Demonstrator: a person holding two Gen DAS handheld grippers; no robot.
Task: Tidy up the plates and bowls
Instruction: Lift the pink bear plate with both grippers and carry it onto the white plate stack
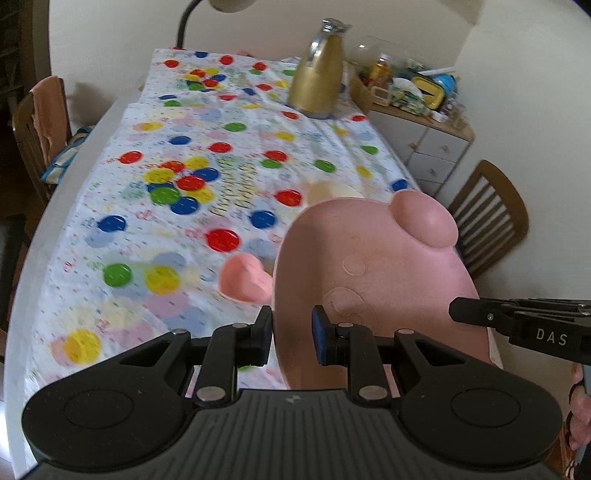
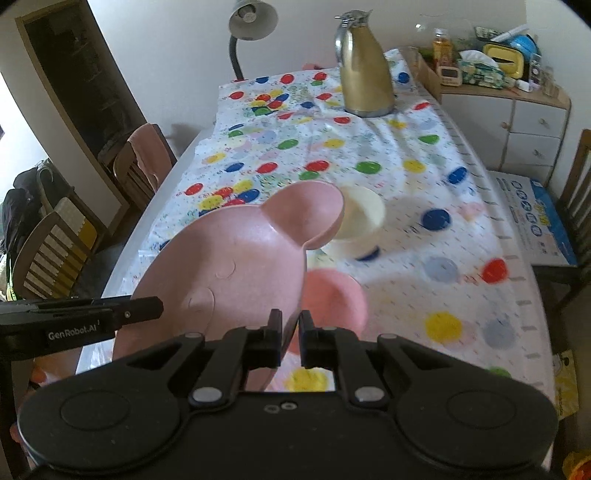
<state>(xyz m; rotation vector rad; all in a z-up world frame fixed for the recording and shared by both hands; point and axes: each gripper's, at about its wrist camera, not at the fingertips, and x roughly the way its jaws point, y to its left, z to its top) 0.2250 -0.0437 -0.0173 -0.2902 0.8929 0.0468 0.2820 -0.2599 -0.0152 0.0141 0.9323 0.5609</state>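
Observation:
A pink plate [image 1: 369, 266] shaped like an animal's head with round ears hangs tilted above the table, held from both sides. My left gripper [image 1: 291, 325] is shut on its left rim, and my right gripper [image 2: 290, 325] is shut on the opposite rim of the plate [image 2: 236, 266]. Each wrist view shows the other gripper's black fingers [image 1: 480, 317] [image 2: 140, 308] coming in from the side. Below the plate, a small pink bowl [image 1: 245, 277] [image 2: 334, 299] sits on the dotted tablecloth. A cream bowl [image 2: 360, 218] [image 1: 332, 192] stands just beyond it.
A gold thermos jug [image 1: 317, 85] [image 2: 365, 74] stands at the far end of the table, beside a gooseneck lamp [image 2: 251, 22]. Wooden chairs [image 1: 487, 218] [image 2: 144, 162] flank the table. A cluttered cabinet [image 2: 517, 110] is at the far right, with a printed box [image 2: 535, 218] near it.

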